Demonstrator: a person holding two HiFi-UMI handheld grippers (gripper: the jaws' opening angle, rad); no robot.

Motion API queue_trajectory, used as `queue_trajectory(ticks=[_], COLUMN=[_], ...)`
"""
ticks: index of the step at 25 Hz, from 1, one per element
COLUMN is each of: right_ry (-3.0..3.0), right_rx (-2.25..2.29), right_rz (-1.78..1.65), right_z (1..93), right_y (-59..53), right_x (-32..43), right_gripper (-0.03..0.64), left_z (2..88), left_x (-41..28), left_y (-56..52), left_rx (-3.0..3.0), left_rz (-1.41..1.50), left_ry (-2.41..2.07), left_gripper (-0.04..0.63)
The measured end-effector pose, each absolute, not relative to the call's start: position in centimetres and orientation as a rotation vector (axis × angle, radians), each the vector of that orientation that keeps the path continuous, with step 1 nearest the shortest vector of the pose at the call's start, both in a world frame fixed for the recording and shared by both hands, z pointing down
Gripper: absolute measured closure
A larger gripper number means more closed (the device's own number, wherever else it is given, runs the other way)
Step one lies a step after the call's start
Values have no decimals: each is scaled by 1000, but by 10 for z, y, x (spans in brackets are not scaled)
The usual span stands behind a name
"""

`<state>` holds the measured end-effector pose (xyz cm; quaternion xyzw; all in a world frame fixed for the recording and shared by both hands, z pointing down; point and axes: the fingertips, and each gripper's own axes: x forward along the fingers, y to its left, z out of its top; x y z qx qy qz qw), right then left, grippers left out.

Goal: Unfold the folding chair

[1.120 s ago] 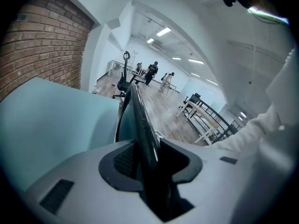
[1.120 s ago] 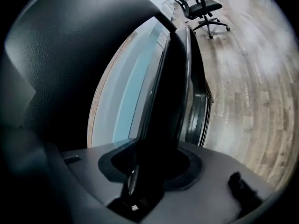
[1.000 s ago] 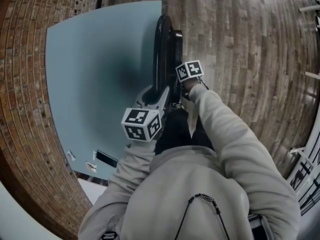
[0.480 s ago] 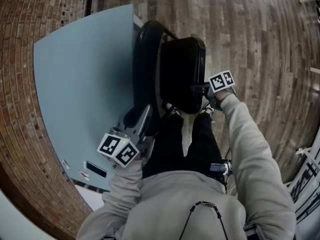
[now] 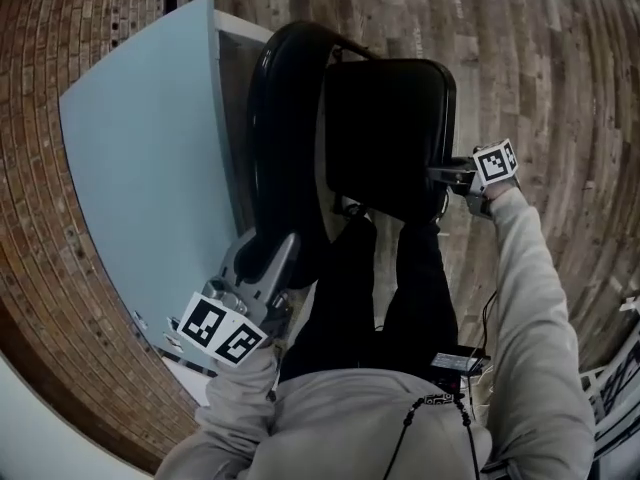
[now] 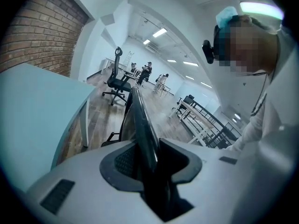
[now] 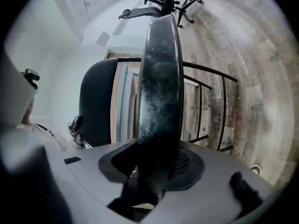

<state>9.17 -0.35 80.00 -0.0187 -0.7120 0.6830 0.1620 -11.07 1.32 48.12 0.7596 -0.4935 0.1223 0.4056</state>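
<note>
Where the wood floor [image 5: 540,58] meets the brick wall [image 5: 60,298], a pale blue tabletop [image 5: 140,148] fills the left of the head view.

- Chair [image 5: 300,98]: black, folding, on the floor just beside the tabletop's edge and directly in front of the person's legs [image 5: 380,288]. Partly opened.
- Back [image 5: 275,138]: curved black panel, seen nearly edge-on, on the tabletop side.
- Seat [image 5: 390,128]: padded black panel, its broad face turned up toward the head camera, swung clear of the back with a gap between them. Thin black frame rails [image 7: 210,106] show behind it in the right gripper view.
- Left gripper [image 5: 285,246]: jaws narrow, clamped on the near edge of the back; the thin black edge runs straight between the pads in its own view [image 6: 149,157].
- Right gripper [image 5: 440,175]: jaws at a middling gap, clamped on the seat's right edge, which fills the space between the pads [image 7: 156,167].

Step in hand, as judged: spreading seat from back, roughly midway to late; whether the frame has reached its stop cannot be told.

Next move, as judged: the left gripper steadies the back while the right presses the seat edge down and outward until the seat lies level and the legs stand fully apart. Both grips sit on smooth, thin edges, so firm pressure and a slow swing seem called for.
</note>
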Motion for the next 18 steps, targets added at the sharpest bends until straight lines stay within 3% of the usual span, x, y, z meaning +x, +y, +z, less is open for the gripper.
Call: queue_trajectory(ticks=[7, 18], right_ry=[-2102, -2201], right_rx=[-199, -333], right_rz=[2035, 2117], right_z=[854, 920], right_y=[-1, -9], right_x=[149, 181], right_gripper=[468, 463], left_z=[511, 563], left_x=[-100, -165], left_y=[13, 13], left_rx=[1865, 1707], left_rz=[338, 335], left_ry=[-1231, -1368], left_gripper=[469, 480])
